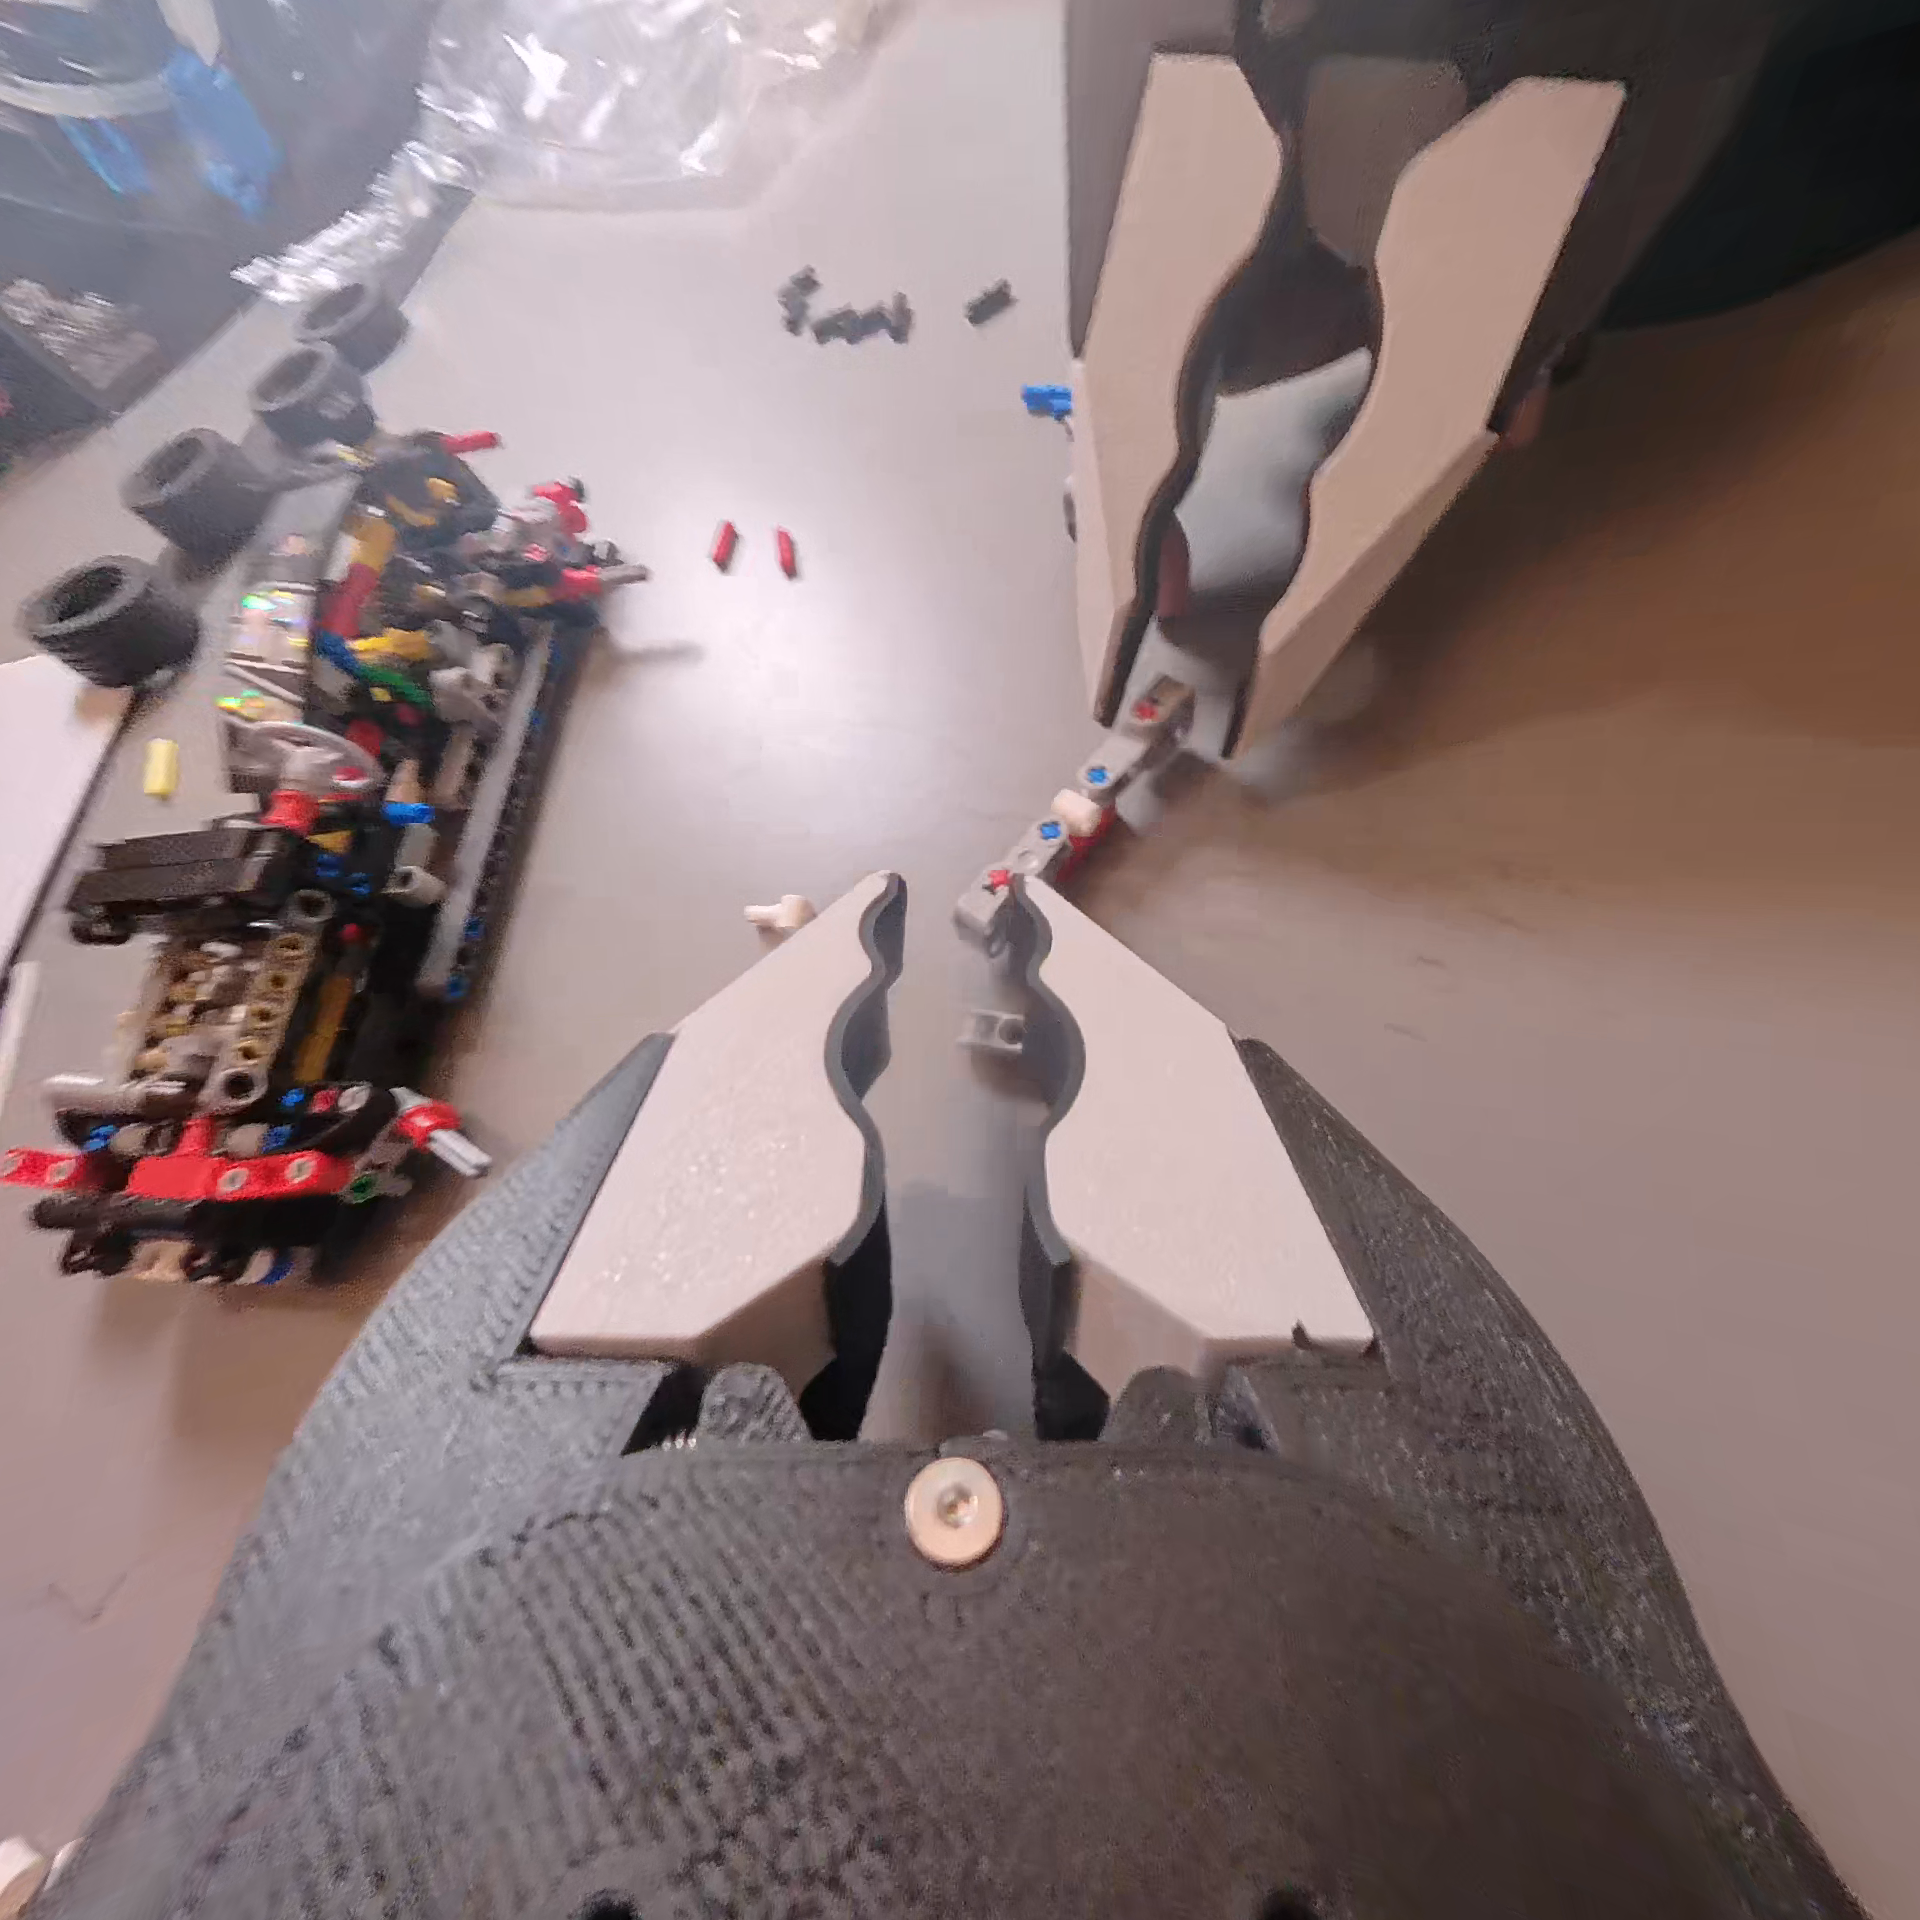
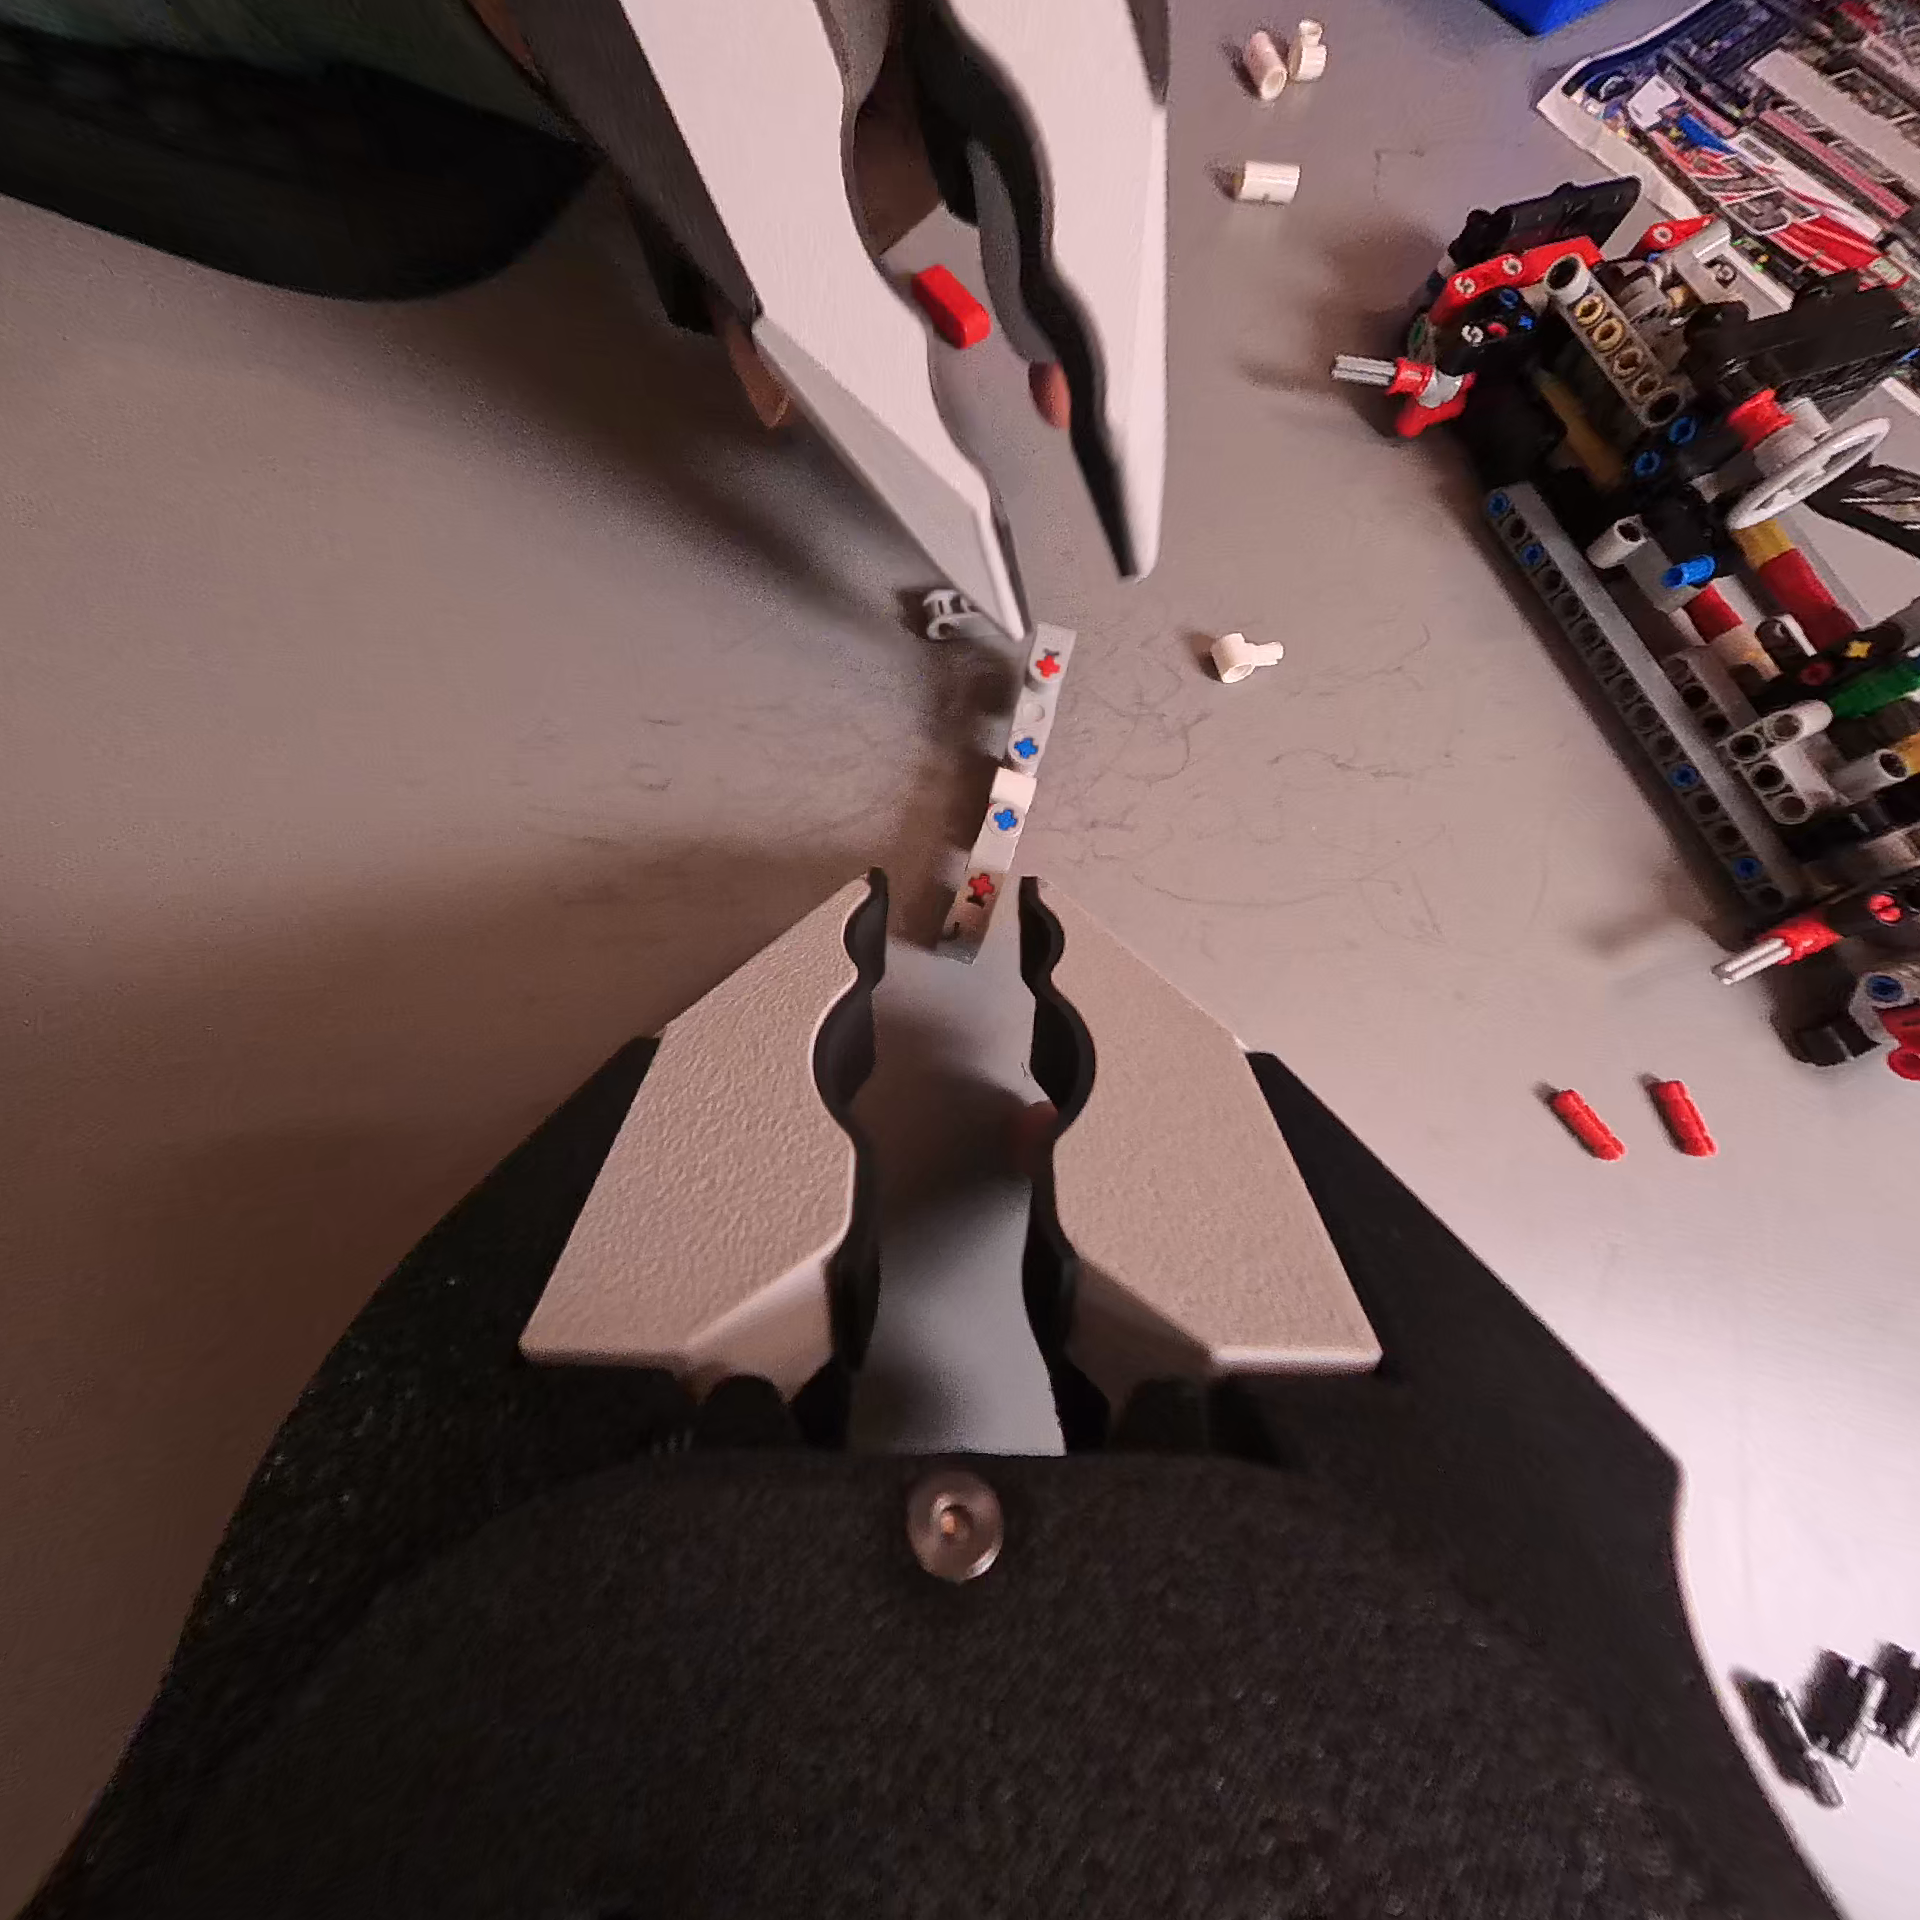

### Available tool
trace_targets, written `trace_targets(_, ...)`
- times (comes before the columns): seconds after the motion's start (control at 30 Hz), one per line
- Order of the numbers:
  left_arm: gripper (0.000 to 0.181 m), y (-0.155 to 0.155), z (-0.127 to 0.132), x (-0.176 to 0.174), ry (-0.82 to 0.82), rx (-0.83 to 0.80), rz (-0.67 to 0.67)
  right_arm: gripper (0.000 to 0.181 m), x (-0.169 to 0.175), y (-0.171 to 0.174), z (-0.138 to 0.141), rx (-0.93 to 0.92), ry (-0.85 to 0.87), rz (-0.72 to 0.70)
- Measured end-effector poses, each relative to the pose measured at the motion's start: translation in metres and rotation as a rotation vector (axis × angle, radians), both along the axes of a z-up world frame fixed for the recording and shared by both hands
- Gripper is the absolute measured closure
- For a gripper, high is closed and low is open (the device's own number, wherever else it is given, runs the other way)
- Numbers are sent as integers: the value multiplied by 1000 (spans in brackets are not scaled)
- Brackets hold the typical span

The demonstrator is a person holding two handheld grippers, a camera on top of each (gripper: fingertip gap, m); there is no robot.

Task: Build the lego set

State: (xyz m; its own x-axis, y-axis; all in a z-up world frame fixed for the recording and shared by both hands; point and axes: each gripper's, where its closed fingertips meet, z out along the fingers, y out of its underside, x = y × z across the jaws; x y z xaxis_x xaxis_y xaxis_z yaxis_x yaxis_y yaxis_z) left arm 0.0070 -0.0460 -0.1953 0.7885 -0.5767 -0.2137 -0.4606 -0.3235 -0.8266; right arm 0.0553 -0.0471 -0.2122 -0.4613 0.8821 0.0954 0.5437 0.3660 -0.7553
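Note:
A long grey Technic beam point(image 1: 1070, 821) with red and blue pins runs between the two grippers; it also shows in the right wrist view point(image 2: 1013, 790). My right gripper point(image 2: 953, 888) is shut on one end and holds the beam off the table; it appears at the upper right of the left wrist view point(image 1: 1179, 732). My left gripper point(image 1: 958, 888) is open by a narrow gap, and the beam's other end touches its right fingertip point(image 1: 1029, 904). The partly built car chassis point(image 1: 312, 831) lies on the table to the left, and shows in the right wrist view point(image 2: 1714, 571).
Two red pins point(image 1: 753, 549), a pile of black pins point(image 1: 852, 317), a blue pin point(image 1: 1044, 398), a white connector point(image 1: 779, 912) and a small grey connector point(image 1: 992, 1029) lie loose. Several tyres point(image 1: 114, 618) stand beside the chassis. Plastic bags point(image 1: 582, 94) lie beyond. A booklet point(image 2: 1766, 135) lies far right. About 6 centimeters separates my left fingertips from my right.

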Motion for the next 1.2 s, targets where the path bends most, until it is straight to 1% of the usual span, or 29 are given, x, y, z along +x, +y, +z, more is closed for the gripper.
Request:
trace_targets(0.07,156,0,20,-7,-66,84,37,151,1,2,9,-16,22,0)
trace_targets(0.1,152,-1,32,-11,-110,134,55,149,1,5,18,-27,52,-8)
trace_targets(0.2,145,-7,66,-29,-234,284,137,146,-9,28,60,-76,223,-72)
trace_targets(0.27,139,-12,87,-43,-289,393,199,146,-19,54,91,-97,356,-159)
trace_targets(0.33,141,-19,106,-57,-315,496,263,151,-28,86,118,-111,473,-257)
trace_targets(0.43,145,-28,124,-75,-345,591,348,158,-46,134,146,-132,582,-387)
trace_targets(0.53,145,-30,124,-84,-372,599,388,160,-75,185,163,-134,612,-488)
trace_targets(0.6,146,-28,119,-88,-372,588,401,160,-100,222,173,-129,628,-559)
trace_targets(0.7,148,-23,109,-92,-348,559,418,157,-139,281,181,-132,619,-670)
trace_targets(0.77,148,-21,104,-92,-330,545,420,151,-164,315,183,-177,611,-737)
trace_targets(0.83,149,-20,102,-93,-305,541,421,145,-186,340,186,-263,621,-792)
trace_targets(0.9,151,-20,100,-95,-279,539,430,144,-206,353,185,-354,623,-813)
trace_targets(0.97,153,-19,98,-96,-275,533,436,159,-218,361,181,-389,617,-827)
trace_targets(1.03,154,-18,96,-98,-284,523,443,175,-219,363,180,-410,648,-834)
trace_targets(1.13,155,-18,96,-99,-302,520,442,177,-215,362,177,-469,689,-863)
trace_targets(1.2,155,-17,95,-98,-307,515,437,178,-212,362,172,-551,706,-878)
